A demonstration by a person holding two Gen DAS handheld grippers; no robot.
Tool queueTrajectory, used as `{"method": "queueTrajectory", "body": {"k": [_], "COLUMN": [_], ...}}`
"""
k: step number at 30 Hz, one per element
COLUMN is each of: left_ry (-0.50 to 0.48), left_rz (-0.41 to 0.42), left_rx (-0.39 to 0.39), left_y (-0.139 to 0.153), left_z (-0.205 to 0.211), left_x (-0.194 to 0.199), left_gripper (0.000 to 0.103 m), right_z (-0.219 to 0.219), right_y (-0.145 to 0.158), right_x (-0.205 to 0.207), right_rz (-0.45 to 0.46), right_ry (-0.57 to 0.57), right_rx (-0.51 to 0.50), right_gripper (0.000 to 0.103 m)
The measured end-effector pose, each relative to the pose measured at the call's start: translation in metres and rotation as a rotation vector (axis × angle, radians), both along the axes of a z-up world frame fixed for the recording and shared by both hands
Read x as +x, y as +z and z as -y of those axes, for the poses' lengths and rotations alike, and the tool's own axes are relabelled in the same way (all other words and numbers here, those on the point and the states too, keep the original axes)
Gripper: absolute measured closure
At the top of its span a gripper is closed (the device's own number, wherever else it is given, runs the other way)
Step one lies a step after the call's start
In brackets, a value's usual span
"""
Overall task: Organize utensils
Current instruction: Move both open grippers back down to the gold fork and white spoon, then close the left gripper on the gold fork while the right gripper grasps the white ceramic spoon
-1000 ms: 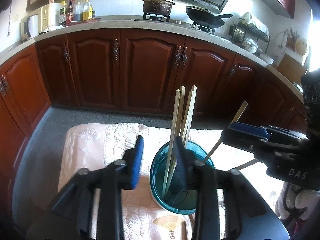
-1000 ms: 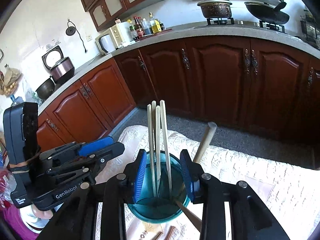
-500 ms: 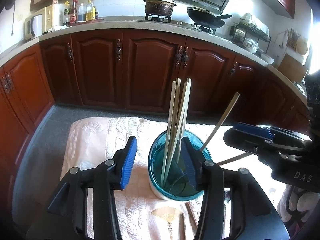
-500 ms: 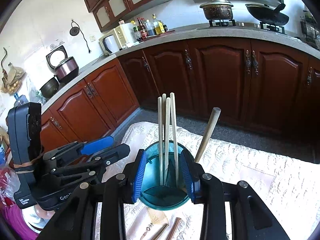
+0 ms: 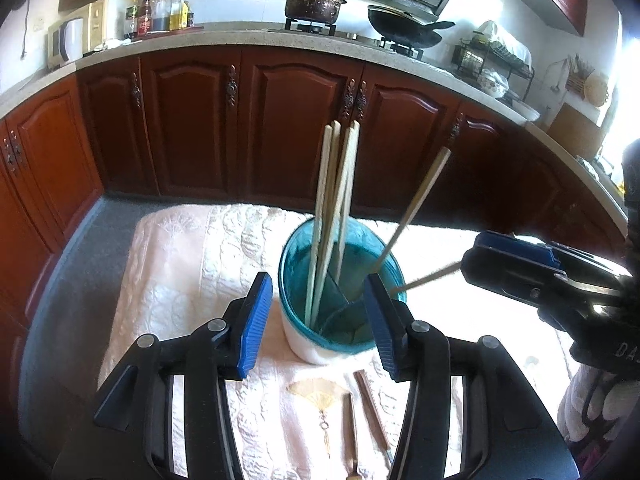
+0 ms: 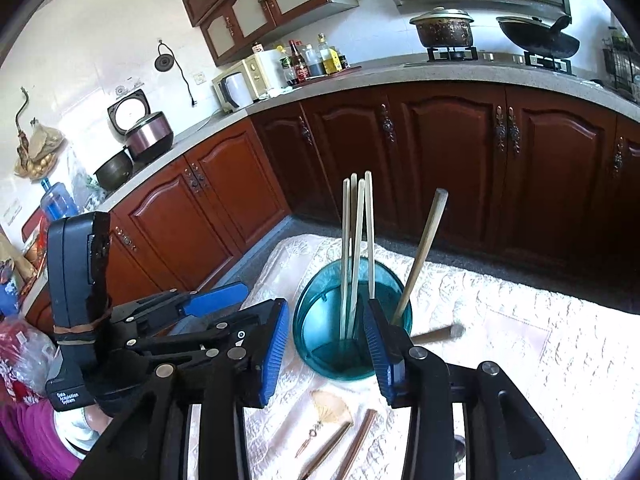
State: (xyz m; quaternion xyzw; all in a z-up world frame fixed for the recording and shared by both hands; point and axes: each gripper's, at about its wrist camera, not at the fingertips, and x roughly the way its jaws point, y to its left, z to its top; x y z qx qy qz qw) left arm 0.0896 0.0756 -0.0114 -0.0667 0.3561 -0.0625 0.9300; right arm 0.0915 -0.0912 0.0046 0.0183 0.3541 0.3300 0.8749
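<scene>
Both grippers hold their blue-padded fingers apart with nothing clamped: the left gripper has just been opening its jaws, which now stand wide at the lower middle of the left wrist view, one finger clear to the left of the cup and the other in front of its right rim, and the right gripper sits lower centre in its own view, its jaws slightly open on either side of the cup's near wall without pressing on it. Behind everything, dark red cabinets under a grey counter fill the upper half of each frame, with a pot and a wok on the stove at the top. Below them a pale quilted cloth spreads across the middle. On it, near the centre, stands a teal cup holding a bunch of pale chopsticks upright, with one more chopstick leaning to the right. In the right wrist view a wooden handle leans out of the cup's right side. Two brown chopsticks lie on the cloth at the bottom centre, just in front of the cup, beside a small fan pattern.
</scene>
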Motion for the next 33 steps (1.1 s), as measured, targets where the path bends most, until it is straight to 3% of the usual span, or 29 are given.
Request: {"method": "queueTrajectory", "body": {"k": [10, 16, 25, 33], "left_ry": [-0.041, -0.062, -0.068, -0.082], "left_rz": [-0.076, -0.176, -0.27, -0.307], "left_rx": [-0.051, -0.064, -0.096, -0.099], "left_y": [-0.026, -0.067, -0.104, -0.124], "left_z": [-0.003, 0.002, 0.019, 0.026], "left_x": [-0.03, -0.04, -0.046, -0.042], "left_gripper": [0.056, 0.056, 0.056, 0.056], "right_z": [0.034, 0.068, 0.127, 0.164], "right_y": [-0.023, -0.072, -0.154, -0.187], "right_x": [-0.038, -0.051, -0.062, -0.055], "right_rz": [-0.054, -0.17, -0.357, -0.406], "right_ry": [-0.01, -0.074, -0.224, -0.328], "right_rx": [-0.021, -0.038, -0.033, -0.036], "right_gripper": [0.064, 0.064, 0.064, 0.064]}}
